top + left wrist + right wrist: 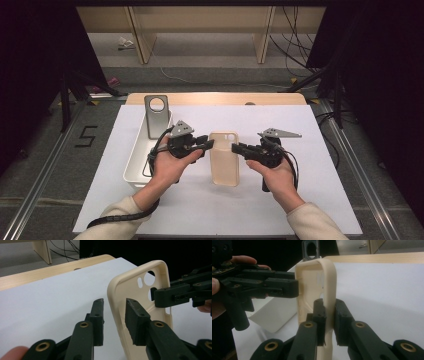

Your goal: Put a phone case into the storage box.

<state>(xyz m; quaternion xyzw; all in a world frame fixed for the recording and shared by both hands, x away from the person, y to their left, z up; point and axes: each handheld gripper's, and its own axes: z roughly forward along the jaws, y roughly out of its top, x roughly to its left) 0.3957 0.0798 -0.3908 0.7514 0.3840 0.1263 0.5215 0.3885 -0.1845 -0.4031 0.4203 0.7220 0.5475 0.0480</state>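
We have the cream phone case (223, 159) between the two tools, over the white tabletop (300, 200) near its middle; whether its lower end rests on the sheet or hangs just above it we cannot tell from the high view. The right hand-held gripper (327, 311) is clamped on the case's side rim, one pad inside and one outside; the left hand-held gripper (114, 312) stands narrowed astride the opposite rim with a gap showing at each pad, so it does not grip yet.

Our main worry is the single hold; a thin, soft rim pinched at one spot could let the case swing or slip if the right hand tilts; a left closure that lands off the rim would push the wall sideways and twist the case out of the right pads; squeezing both sides hard might bow the shell.

The left gripper view gives us the camera cut-outs (149, 280) and the gaps beside the left pads; the right gripper view gives the firm pinch on the far rim and the left tool's tip close against the case's edge; the high view adds the white tray (142, 155) just left of the left hand, with a grey plate (157, 116) leaning in it, near enough to be knocked.
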